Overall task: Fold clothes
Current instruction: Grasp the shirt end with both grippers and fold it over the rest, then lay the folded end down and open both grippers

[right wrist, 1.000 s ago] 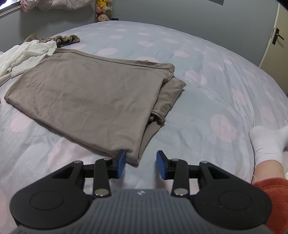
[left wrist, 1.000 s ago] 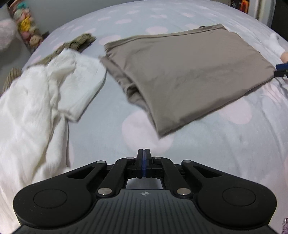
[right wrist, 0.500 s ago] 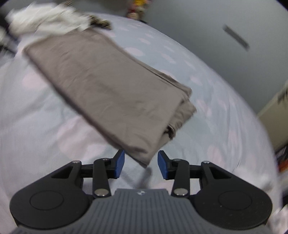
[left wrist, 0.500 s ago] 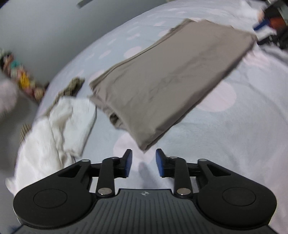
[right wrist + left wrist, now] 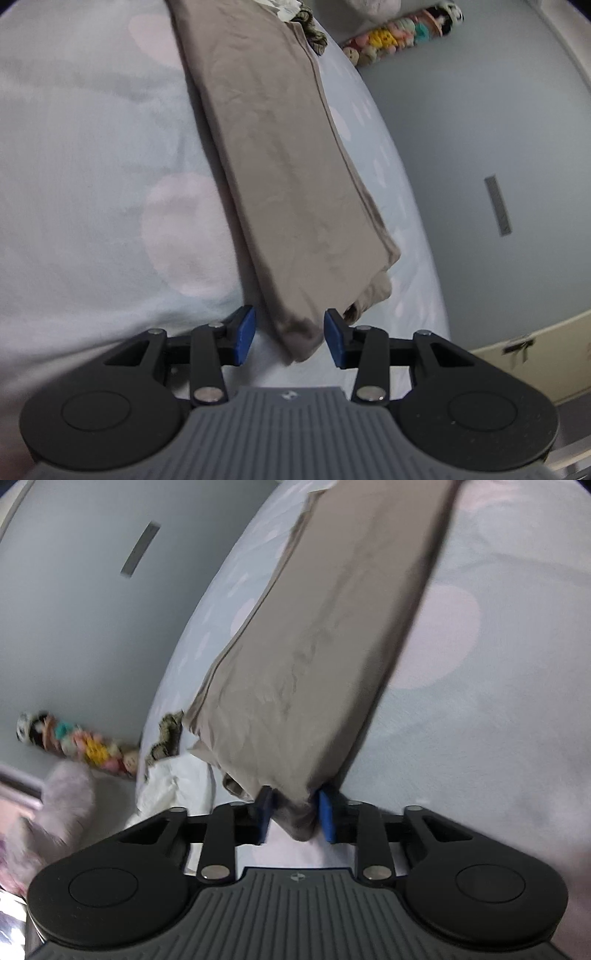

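A folded taupe garment [image 5: 332, 635] lies on the pale blue bedspread with pink dots [image 5: 498, 701]. My left gripper [image 5: 295, 816] is open, and one near corner of the garment sits between its blue pads. In the right wrist view the same garment [image 5: 280, 147] stretches away, and my right gripper [image 5: 288, 338] is open with the other near corner between its blue pads. Both views are rolled sideways. Neither gripper has closed on the cloth.
A white crumpled garment [image 5: 173, 786] and a small olive patterned cloth [image 5: 166, 738] lie beyond the taupe one's far end. A row of plush toys [image 5: 81, 746] stands against the grey wall, also in the right wrist view [image 5: 402, 33]. The bed's edge runs beside the garment [image 5: 406, 206].
The left gripper opened, and both grippers rolled sideways and moved forward, so each now has a near corner of the taupe garment between its pads.
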### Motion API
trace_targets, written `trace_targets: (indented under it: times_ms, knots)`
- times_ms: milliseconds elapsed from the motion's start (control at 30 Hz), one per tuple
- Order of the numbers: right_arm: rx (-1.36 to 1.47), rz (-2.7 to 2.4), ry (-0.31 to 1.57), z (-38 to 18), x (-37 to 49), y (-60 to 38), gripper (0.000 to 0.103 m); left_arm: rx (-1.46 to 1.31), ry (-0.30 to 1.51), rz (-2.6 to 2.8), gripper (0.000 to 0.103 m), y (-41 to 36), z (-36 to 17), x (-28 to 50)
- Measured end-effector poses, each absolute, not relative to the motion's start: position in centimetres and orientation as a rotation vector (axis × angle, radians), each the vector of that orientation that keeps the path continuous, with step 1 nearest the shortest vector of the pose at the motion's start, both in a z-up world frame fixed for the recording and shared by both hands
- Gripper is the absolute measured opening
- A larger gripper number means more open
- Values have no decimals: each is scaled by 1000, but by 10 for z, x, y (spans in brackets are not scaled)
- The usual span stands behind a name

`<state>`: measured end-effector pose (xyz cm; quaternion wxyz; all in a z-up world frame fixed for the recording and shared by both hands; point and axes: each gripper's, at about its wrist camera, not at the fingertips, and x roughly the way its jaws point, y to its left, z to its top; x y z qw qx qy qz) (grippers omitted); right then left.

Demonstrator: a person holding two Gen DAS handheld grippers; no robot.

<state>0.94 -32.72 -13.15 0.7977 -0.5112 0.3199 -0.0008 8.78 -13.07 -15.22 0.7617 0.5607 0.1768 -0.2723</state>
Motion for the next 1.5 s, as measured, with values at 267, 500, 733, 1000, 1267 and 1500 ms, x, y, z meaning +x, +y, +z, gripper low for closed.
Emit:
trace_targets:
  times_ms: [267, 500, 733, 1000, 1267, 1500]
  knots:
    - [-1210, -40, 636, -143, 17, -334, 20, 1152, 399, -607, 13, -129, -145, 95]
    - [-1111, -80, 622, -117, 23, -349, 4, 1123, 451, -634, 2, -129, -120, 92]
    - [-1069, -48, 641, -64, 14, -360, 3, 1135, 453, -678, 2, -120, -72, 86]
    - [-966, 60, 793, -10, -31, -351, 3, 1172, 536, -804, 2, -97, -38, 34]
    - [-918, 142, 922, -15, -104, -332, 3, 1172, 639, -909, 2, -75, -43, -27]
    - [-842, 193, 1014, -36, -118, -327, 3, 1151, 732, -923, 2, -68, -70, -42]
